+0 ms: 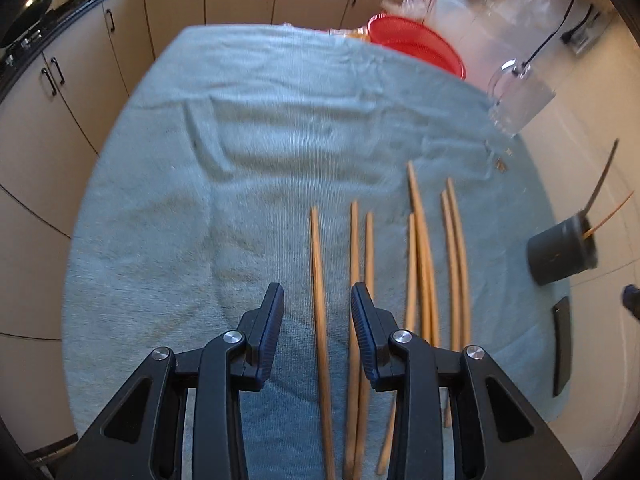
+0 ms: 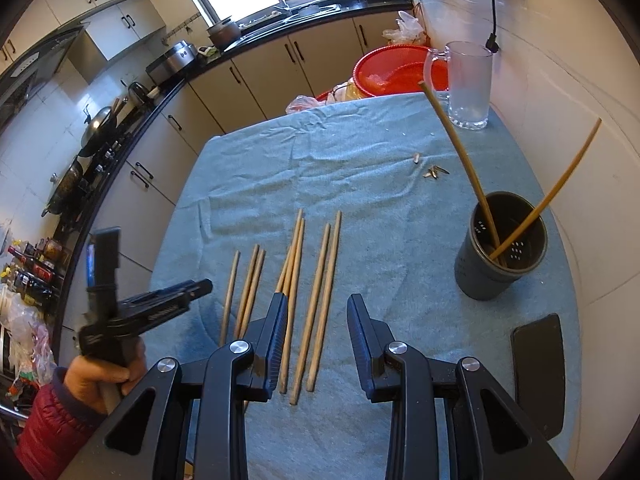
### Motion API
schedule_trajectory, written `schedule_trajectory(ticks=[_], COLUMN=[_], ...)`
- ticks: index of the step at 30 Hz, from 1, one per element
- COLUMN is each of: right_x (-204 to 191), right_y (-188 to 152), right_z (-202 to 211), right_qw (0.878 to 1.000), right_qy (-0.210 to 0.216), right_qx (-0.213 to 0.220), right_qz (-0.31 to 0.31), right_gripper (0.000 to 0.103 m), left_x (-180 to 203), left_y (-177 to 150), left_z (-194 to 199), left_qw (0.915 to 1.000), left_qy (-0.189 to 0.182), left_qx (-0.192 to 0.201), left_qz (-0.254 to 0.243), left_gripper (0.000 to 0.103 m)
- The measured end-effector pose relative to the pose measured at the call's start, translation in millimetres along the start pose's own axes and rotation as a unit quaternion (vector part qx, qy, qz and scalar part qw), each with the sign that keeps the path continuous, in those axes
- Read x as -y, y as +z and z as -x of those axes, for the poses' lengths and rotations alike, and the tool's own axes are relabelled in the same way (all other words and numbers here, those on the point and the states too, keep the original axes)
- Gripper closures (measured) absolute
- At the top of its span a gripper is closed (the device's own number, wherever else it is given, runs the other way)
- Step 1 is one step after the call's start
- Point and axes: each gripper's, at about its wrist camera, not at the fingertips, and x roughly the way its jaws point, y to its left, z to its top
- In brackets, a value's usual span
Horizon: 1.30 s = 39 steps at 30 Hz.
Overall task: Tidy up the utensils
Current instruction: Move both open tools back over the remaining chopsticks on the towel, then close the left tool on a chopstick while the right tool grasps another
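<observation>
Left claw: my left claw point(image 1: 317, 300) points steeply down over the bench, jaws apart, nothing pressed between the pads; a single chopstick point(image 1: 320, 288) lies on the cloth in the gap below them.
Right claw: my right claw point(image 2: 318, 312) also hangs with its jaws apart and empty, above the right-hand pair of chopsticks point(image 2: 322, 288); the jaws have just been opening a little.
Left hand: in the right wrist view my left hand point(image 2: 100, 376), in a red sleeve, grips the handle of the left tool low at the left edge.
Chopsticks: eight wooden sticks lie roughly side by side on the blue-grey cloth point(image 2: 280, 168), thin ends pointing away from me; the middle ones point(image 2: 292, 264) cross each other.
Holder: a dark round utensil holder point(image 2: 500, 248) stands upright at the right side of the bench, with two chopsticks point(image 2: 456, 136) leaning out of it.
Also on the bench: a clear glass mug point(image 2: 468, 84) at the far right corner, a black phone point(image 2: 538, 372) near the right edge, a few small scraps point(image 2: 434, 172) on the cloth.
Beyond: a red basin point(image 2: 396, 68) just past the far edge.
</observation>
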Motion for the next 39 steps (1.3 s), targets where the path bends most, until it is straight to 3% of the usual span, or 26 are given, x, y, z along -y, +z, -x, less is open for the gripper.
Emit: schedule_trajectory(ticks=[6,15,30,39], right_x=[8,-1,2,6], right_y=[-6,1,46,55], right_z=[-2,-31,-167,-199], right_qw=[1.000,0.999,0.991,0.987], right_qy=[-0.012,-0.013,-0.040,-0.058], right_qx=[-0.010,-0.039,-0.125,-0.146], right_qz=[-0.005,0.003,-0.027,-0.030], right_gripper=[0.070,0.070,0.070,0.070], left_x=[9,17,-12,-13], left_y=[1,2,-18,-14], left_z=[-26,-41,-26,-29], left_qw=[0.9996,0.9977,0.9983,0.9983], left_qy=[0.013,0.039,0.046,0.045], left_qx=[-0.020,-0.024,-0.022,-0.027], left_qz=[-0.013,-0.049,-0.029,-0.025], left_gripper=[0.071,0.096,0.096,0.096])
